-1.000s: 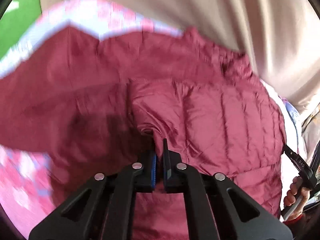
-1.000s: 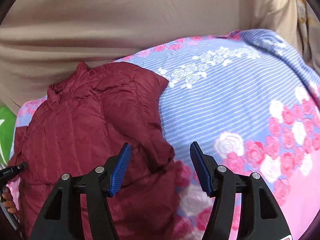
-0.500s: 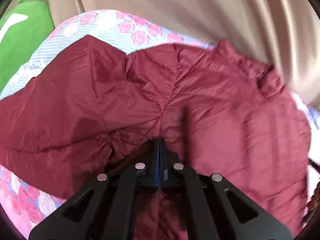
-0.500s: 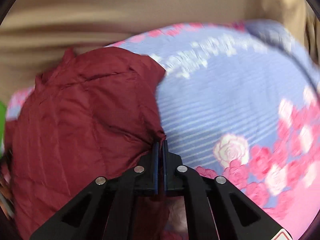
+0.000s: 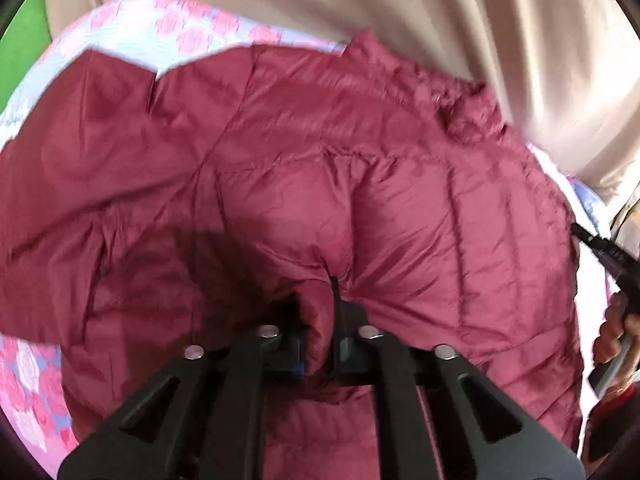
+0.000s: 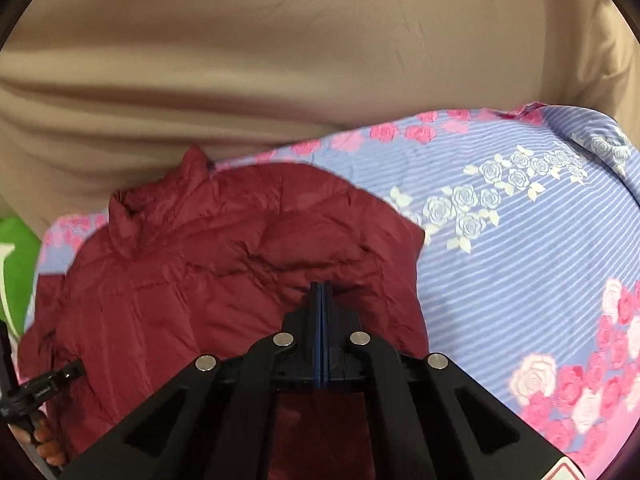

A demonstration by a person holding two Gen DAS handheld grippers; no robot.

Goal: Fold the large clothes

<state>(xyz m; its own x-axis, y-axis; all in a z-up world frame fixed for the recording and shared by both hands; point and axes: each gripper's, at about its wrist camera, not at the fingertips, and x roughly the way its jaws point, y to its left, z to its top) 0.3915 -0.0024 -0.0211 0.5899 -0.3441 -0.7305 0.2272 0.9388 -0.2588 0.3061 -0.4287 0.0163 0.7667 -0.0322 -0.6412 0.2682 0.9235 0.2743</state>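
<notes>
The left gripper (image 5: 320, 344) is pinched onto a bunched fold of a maroon quilted jacket (image 5: 400, 200), with cloth visibly caught between its nearly closed jaws. The right gripper (image 6: 322, 300) has its jaws pressed fully together at the jacket's near right edge; it appears to be holding a thin layer of fabric, though the pinched cloth itself is hidden. The jacket spreads forward and away from both tools, its long axis running from their tips toward its stand-up collar (image 6: 192, 168) at the far end. From the right gripper, most of the garment lies ahead and to the left; from the left gripper, it lies ahead and on both sides, with a sleeve (image 5: 80, 140) spread out to the left. Both tools are touching the garment, so neither is nearer. The likely next move is carrying these near edges forward toward the collar. The jacket rests on a bedsheet (image 6: 520, 260) with blue stripes and pink roses. Beyond it hangs a beige curtain (image 6: 280, 60), and something green (image 6: 16, 248) sits at the far left.
</notes>
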